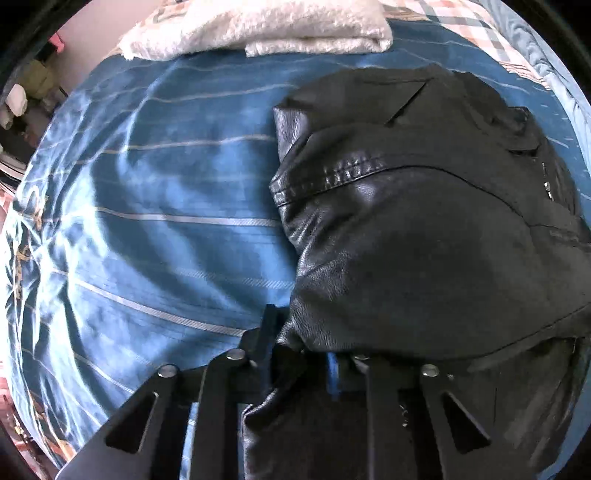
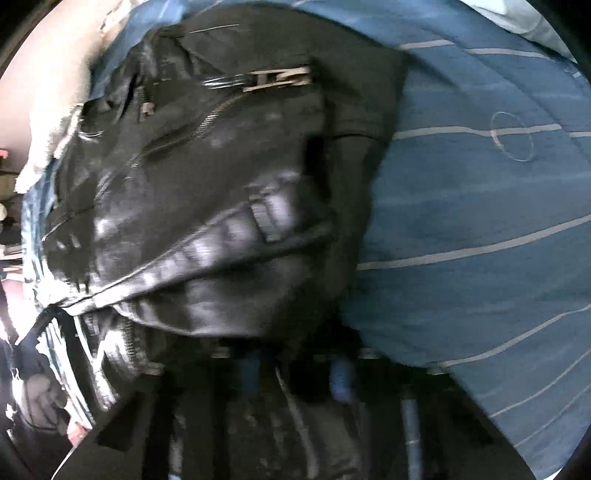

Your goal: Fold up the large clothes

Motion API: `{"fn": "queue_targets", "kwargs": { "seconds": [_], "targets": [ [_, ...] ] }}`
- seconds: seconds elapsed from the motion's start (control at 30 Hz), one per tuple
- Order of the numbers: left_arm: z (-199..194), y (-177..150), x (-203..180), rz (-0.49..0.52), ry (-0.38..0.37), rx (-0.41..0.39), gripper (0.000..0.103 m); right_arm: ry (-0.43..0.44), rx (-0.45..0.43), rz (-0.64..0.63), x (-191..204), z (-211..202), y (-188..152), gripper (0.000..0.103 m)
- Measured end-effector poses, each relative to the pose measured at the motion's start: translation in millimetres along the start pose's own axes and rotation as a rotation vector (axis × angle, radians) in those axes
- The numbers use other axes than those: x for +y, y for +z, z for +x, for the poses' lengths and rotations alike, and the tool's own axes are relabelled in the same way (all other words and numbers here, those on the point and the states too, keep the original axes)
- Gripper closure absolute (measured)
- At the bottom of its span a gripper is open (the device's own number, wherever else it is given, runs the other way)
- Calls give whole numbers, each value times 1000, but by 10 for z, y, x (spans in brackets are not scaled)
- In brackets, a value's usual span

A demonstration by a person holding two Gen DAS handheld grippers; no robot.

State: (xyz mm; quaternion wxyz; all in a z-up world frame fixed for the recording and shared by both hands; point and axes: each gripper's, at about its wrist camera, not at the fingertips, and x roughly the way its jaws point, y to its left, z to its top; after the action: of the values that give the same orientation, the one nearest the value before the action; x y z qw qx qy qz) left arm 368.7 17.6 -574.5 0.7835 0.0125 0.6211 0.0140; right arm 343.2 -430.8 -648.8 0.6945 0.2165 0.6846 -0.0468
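A black leather jacket (image 1: 424, 229) lies bunched on a blue striped bedsheet (image 1: 147, 221), filling the right half of the left wrist view. My left gripper (image 1: 299, 350) points down at the jacket's near left edge and is shut on a fold of leather pinched between its fingers. In the blurred right wrist view the same jacket (image 2: 221, 206) shows its zips and a stitched seam, with the bedsheet (image 2: 480, 221) to its right. My right gripper (image 2: 295, 373) sits at the jacket's near edge with dark leather held between its blue pads (image 2: 340, 373).
A folded white towel (image 1: 258, 29) lies at the far edge of the bed. Plaid bedding (image 1: 461, 22) sits at the far right. Room clutter (image 1: 22, 103) shows beyond the bed's left side. Bare sheet stretches left of the jacket.
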Motion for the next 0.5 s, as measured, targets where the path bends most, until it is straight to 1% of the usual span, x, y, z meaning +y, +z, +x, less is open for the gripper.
{"fn": "queue_targets", "kwargs": {
  "seconds": [0.07,0.2,0.23,0.33,0.37,0.43,0.47,0.5],
  "targets": [
    [-47,-15,71,-40,-23,2,86,-1,-8,-10,93,-12,-12,87],
    [-164,-94,307,-91,-17,-2,87,143,-5,43,89,-101,-50,89],
    [-188,-120,303,-95,-10,2,87,157,-6,40,114,-140,-63,89],
    [-187,-226,363,-80,-9,27,85,103,-8,51,63,-198,-83,89],
    [-164,-260,363,-70,-15,38,83,85,-7,65,13,-185,-41,89],
    [-99,-339,327,-68,-33,60,81,46,17,145,-185,-44,-97,89],
    [-80,-346,296,-65,-26,60,80,39,32,164,-155,40,-106,88],
    [-62,-347,273,-59,-12,63,76,22,40,168,-146,71,-97,87]
  ]
}}
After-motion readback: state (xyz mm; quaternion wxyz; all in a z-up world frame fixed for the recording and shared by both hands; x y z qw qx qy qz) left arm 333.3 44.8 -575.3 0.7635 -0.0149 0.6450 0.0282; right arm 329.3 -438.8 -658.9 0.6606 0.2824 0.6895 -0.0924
